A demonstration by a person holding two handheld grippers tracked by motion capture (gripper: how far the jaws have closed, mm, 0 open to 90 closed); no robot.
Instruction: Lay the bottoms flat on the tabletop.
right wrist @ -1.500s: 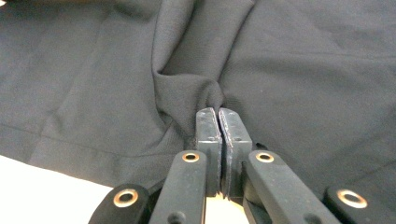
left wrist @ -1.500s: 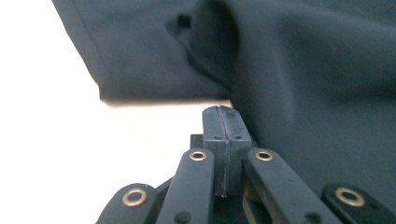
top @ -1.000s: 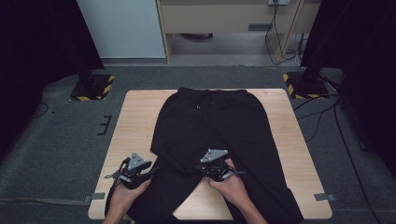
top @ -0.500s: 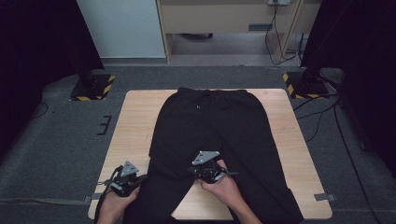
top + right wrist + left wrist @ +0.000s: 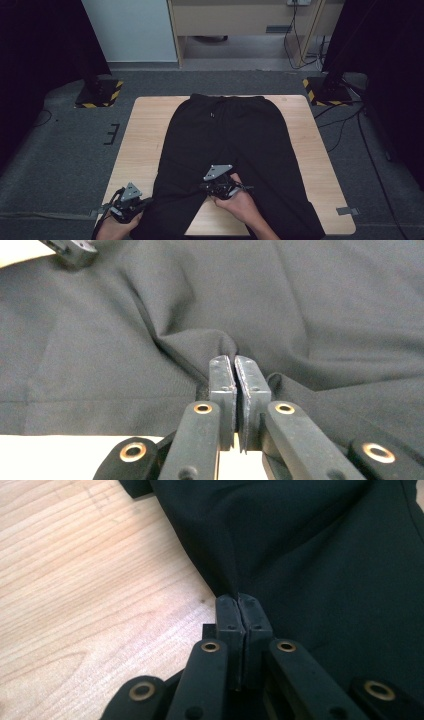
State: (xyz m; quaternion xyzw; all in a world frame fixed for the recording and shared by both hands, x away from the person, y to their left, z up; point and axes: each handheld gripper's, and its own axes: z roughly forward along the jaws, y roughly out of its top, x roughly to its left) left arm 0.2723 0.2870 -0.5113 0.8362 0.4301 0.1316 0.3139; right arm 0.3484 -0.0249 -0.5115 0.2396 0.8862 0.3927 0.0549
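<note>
Black trousers (image 5: 225, 135) lie flat on the wooden table (image 5: 145, 130), waistband at the far side, legs toward me. My left gripper (image 5: 142, 202) sits at the near left corner, shut on a fold of the left leg's outer edge (image 5: 235, 575); its jaws (image 5: 239, 600) press together on the cloth. My right gripper (image 5: 204, 188) rests near the crotch between the two legs, shut on a pinched ridge of the same black fabric (image 5: 220, 342), jaws (image 5: 234, 362) closed. The left gripper (image 5: 70, 250) also shows at the top left of the right gripper view.
Bare wood (image 5: 225, 222) shows between the legs at the near edge. Two stand bases with yellow-black stripes (image 5: 97, 94) (image 5: 327, 90) sit on the grey floor beyond the far corners. Cables (image 5: 350, 125) trail on the right. A cabinet (image 5: 240, 20) stands behind.
My left gripper has drawn back toward the near left corner, still holding the leg's edge. The right gripper has shifted slightly left and toward me with its fabric.
</note>
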